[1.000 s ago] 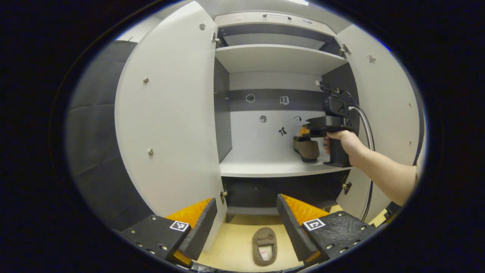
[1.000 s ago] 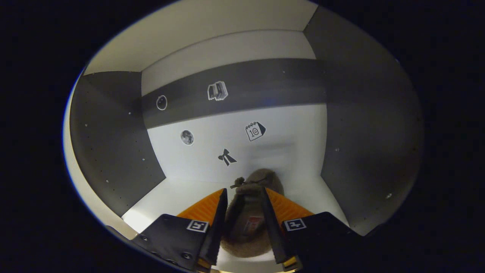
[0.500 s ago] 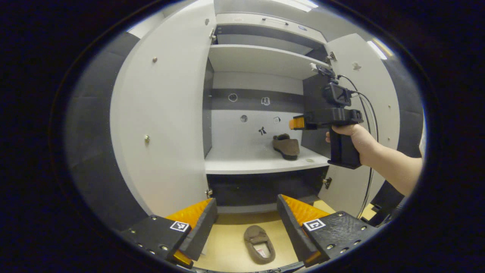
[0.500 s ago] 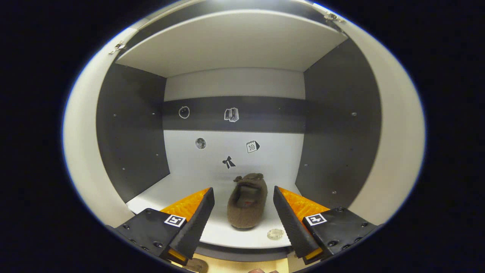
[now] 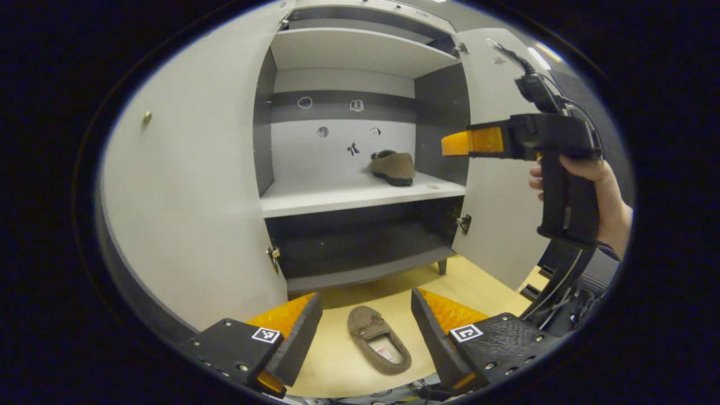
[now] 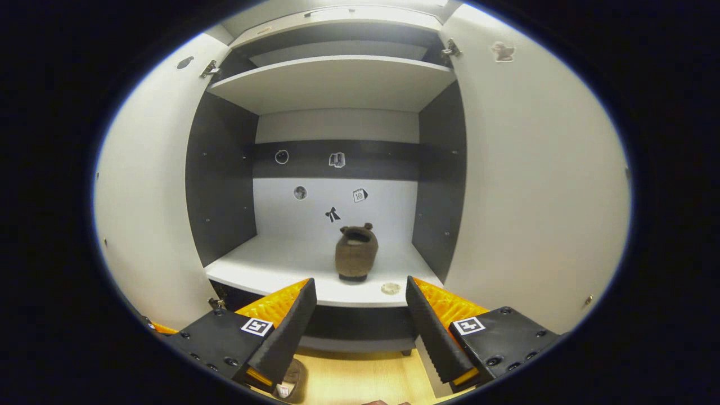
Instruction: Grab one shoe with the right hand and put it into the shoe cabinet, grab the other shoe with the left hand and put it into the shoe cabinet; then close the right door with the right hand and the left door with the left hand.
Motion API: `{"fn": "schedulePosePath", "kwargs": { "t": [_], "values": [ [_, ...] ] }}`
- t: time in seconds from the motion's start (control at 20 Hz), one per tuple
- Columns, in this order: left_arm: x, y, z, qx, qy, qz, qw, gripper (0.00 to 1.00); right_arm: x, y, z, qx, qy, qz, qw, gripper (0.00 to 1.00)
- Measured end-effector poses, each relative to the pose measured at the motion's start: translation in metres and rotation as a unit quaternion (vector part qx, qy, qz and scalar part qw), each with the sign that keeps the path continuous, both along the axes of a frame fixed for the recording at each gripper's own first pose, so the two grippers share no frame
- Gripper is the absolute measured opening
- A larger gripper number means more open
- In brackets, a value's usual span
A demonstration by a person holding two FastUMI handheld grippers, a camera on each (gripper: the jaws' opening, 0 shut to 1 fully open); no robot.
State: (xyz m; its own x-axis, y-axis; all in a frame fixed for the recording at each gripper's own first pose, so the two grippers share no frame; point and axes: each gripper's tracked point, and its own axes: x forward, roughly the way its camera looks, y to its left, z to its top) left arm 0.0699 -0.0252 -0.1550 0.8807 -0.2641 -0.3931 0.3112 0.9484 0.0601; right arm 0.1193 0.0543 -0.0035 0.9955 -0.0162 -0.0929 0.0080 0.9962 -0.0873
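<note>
Both grippers are standing open and empty in front of the shoe cabinet (image 5: 360, 194). Seen in its own view, the right gripper (image 6: 360, 315) is pointing straight into the cabinet with its fingers spread wide and nothing between them; in the left gripper view it (image 5: 467, 142) is being held by a hand (image 5: 604, 197) at the right, clear of the shelf and in front of the right door (image 5: 495, 185). The left gripper (image 5: 365, 332) is hanging low with its fingers parted, looking down toward the floor (image 5: 467, 281).

One brown shoe (image 6: 355, 253) is sitting on the middle shelf (image 6: 281, 264), toward the right and far end, toe toward the back wall and apart from the side panel. That, judging by how it lies, is the right hand's half of the stowing already finished. The other shoe (image 5: 378, 347) is lying on the floor in front of the cabinet, near the left gripper and roughly between its spread fingers in the view, though not touching them.

Remaining, as I am reading it: the left gripper is facing the pickup of the floor shoe and its placing on the shelf, where room is showing to the left of the first shoe. Both doors, the left door (image 5: 185, 208) included, are swung wide open, so both closings are outstanding too.
</note>
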Motion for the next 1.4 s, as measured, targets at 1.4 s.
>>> {"fn": "schedulePosePath", "kwargs": {
  "t": [1.4],
  "values": [
    [0.040, 0.002, -0.253, 0.051, 0.269, -0.011, 0.962, 0.62, -0.252, -0.220, -0.037, 0.032, -0.004, -0.324, 0.946, 1.00]
  ]
}}
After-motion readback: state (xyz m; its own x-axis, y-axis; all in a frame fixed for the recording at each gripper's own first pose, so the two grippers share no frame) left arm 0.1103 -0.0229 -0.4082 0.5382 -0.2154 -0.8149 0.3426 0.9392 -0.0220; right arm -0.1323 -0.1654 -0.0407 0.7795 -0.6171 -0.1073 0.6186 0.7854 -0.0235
